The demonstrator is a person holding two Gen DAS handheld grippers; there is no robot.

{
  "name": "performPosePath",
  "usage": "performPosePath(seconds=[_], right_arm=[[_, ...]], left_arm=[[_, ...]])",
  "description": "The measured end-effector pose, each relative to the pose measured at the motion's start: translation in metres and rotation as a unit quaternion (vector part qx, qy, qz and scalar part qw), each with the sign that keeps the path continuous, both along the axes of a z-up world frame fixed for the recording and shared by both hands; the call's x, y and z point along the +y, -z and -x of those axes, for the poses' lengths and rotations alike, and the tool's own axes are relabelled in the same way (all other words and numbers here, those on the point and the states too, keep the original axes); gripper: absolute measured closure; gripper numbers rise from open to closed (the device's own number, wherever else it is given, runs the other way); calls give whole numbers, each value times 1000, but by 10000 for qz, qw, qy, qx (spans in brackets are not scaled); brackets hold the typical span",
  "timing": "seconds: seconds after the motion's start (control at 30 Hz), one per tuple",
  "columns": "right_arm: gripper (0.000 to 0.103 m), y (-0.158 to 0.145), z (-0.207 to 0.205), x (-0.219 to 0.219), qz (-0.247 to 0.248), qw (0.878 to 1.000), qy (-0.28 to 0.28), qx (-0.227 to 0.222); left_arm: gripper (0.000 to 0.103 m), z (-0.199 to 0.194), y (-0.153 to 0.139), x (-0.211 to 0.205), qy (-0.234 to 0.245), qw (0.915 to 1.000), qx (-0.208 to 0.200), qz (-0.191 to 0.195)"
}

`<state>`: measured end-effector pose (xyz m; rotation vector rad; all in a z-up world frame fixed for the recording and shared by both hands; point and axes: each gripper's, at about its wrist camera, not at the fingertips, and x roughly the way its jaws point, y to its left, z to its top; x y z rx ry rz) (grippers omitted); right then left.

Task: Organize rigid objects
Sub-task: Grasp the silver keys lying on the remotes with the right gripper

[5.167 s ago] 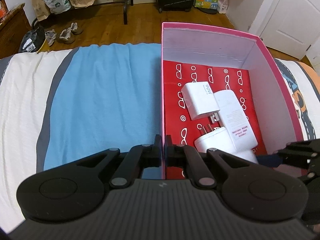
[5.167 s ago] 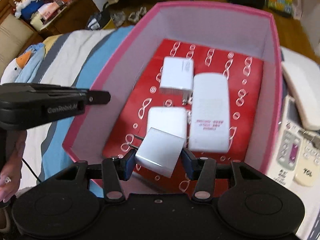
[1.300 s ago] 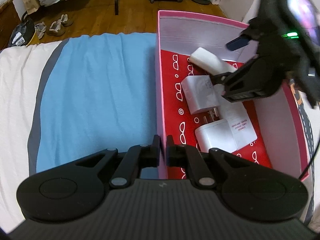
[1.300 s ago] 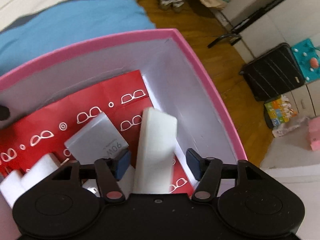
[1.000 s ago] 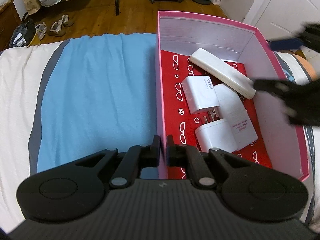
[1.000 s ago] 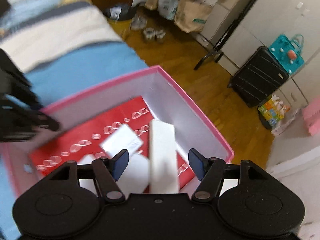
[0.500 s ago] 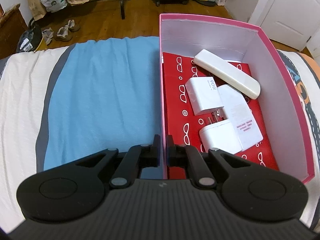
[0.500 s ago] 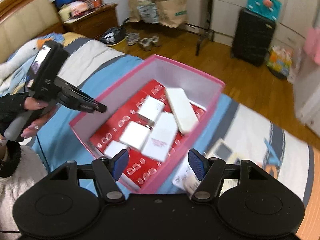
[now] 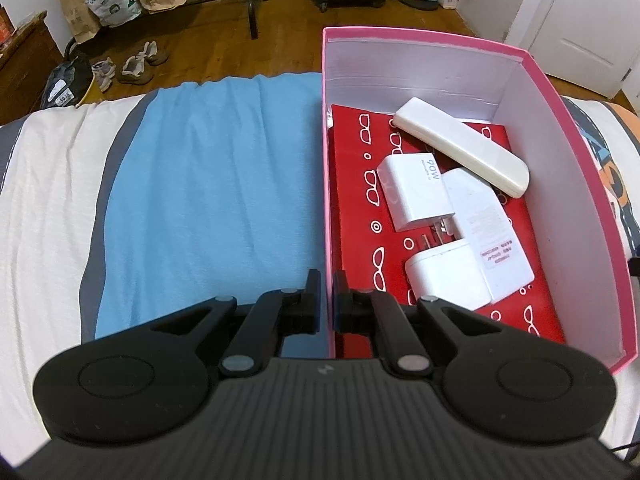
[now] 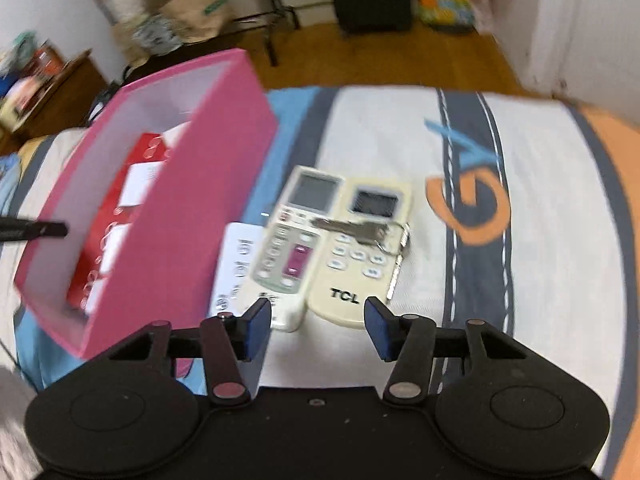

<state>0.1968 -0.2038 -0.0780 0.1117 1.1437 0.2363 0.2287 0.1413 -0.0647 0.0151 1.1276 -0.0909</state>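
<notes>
- We find two remote controls lying side by side on the bedspread (image 10: 560, 280), just outside the pink box (image 10: 180, 208): a white remote (image 10: 296, 236) nearer the box and a cream remote (image 10: 360, 252) marked TCL, their long edges touching.
- A bunch of keys (image 10: 360, 232) on a ring lies across the upper faces of both remotes; a white card (image 10: 236, 264) lies flat between the white remote and the box wall, partly under the remote.
- We judge the remotes to be light, stiff plastic shells with smooth, somewhat slippery sides; the button faces give, so a hold across the long side edges near the middle of the body looks soundest.
- We judge that lifting either remote now would tip the keys off; the keys are small, hard and loose on their ring, best taken by the ring or the bunched blades.
- The right gripper (image 10: 318, 322) hangs above the near ends of the two remotes with its jaws closing, still apart, and nothing between the pads; this view is blurred.
- Inside the box, on its red patterned floor, lie a long white remote (image 9: 460, 146) set on a slant, a white charger (image 9: 416, 192) marked 90W, a second plug block (image 9: 448, 278) with prongs showing, and a flat white pack (image 9: 488, 228).
- The left gripper (image 9: 327, 296) is pinched on the near left wall of the box, one pad on each side of it, and we judge that it is steadying the box.
</notes>
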Motion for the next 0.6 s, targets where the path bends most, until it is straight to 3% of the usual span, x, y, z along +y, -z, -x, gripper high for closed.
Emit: performPosePath(seconds=[0.1,0.23,0.37,0.47,0.5,0.57,0.6], right_arm=[[46,15,-4,-4,223,9996,149,-12],[45,19,-9,-4,647,9964,13,-556],[32,34,-24,-6,594,9944,-82,-871],[30,46,-26,-17,145,9946,218,-1007],[41,47,-27,-22,-74,9944,359,-991],[47,45,-29,-29,-474,9928,616,-907],[58,46,-29,-31,-487,9920,714,-919]], left_arm=[[98,0,0,-1,2,10000,-16,-44],[98,-1,2,-3,27,9999,-26,-106],[98,-2,5,-4,60,9999,-14,-153],[98,-2,6,-5,73,9998,-3,-163],[98,-2,6,-5,66,9999,1,-160],[98,-2,6,-5,62,9998,2,-167],[98,-2,7,-6,71,9998,-4,-182]])
